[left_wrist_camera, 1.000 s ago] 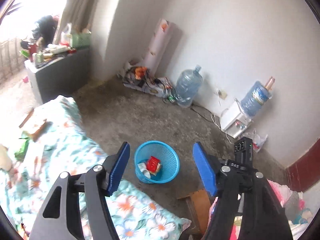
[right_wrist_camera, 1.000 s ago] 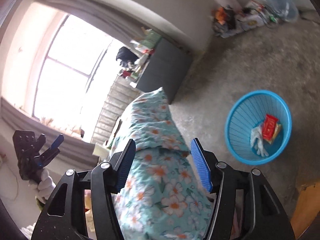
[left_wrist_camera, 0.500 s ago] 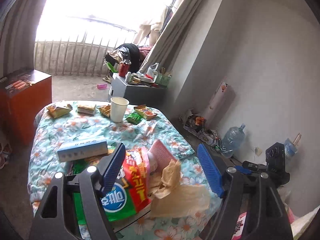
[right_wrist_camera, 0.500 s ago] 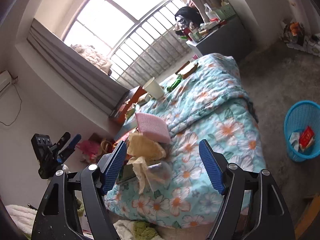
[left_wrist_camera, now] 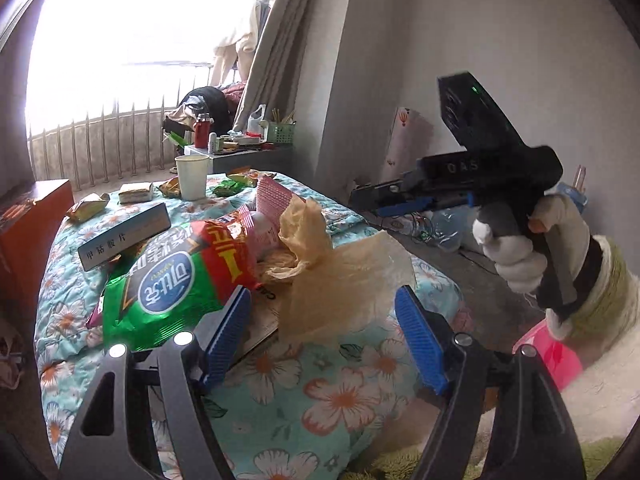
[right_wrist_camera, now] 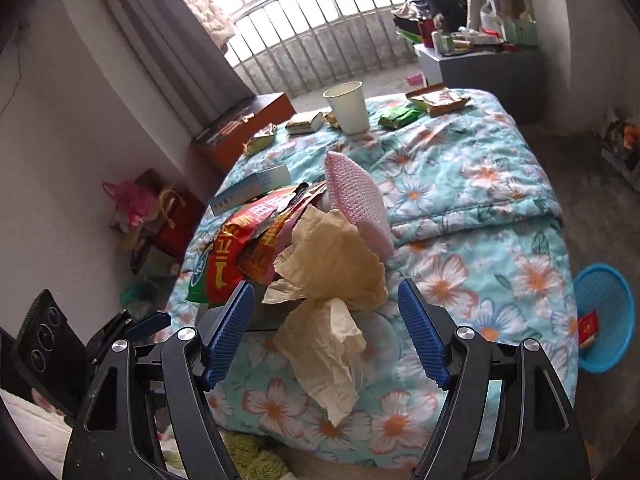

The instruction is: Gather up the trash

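Both tools have swung away from the floor and closed in on the litter heap at the near edge of the bed. The left tool (left_wrist_camera: 322,338) now frames the crumpled tan paper (left_wrist_camera: 340,280); the right tool (right_wrist_camera: 324,340) has also neared it, pushing the blue basket (right_wrist_camera: 612,320) to the view's right edge.

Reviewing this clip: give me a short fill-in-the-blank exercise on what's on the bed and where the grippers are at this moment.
1. The white paper cup stands ____ on the floral quilt.
2. The jaws of the right gripper are ____, with crumpled tan paper between them.
3. The blue basket sits on the ____ beside the bed.
4. The left gripper holds ____.

Missing words: upright; open; floor; nothing
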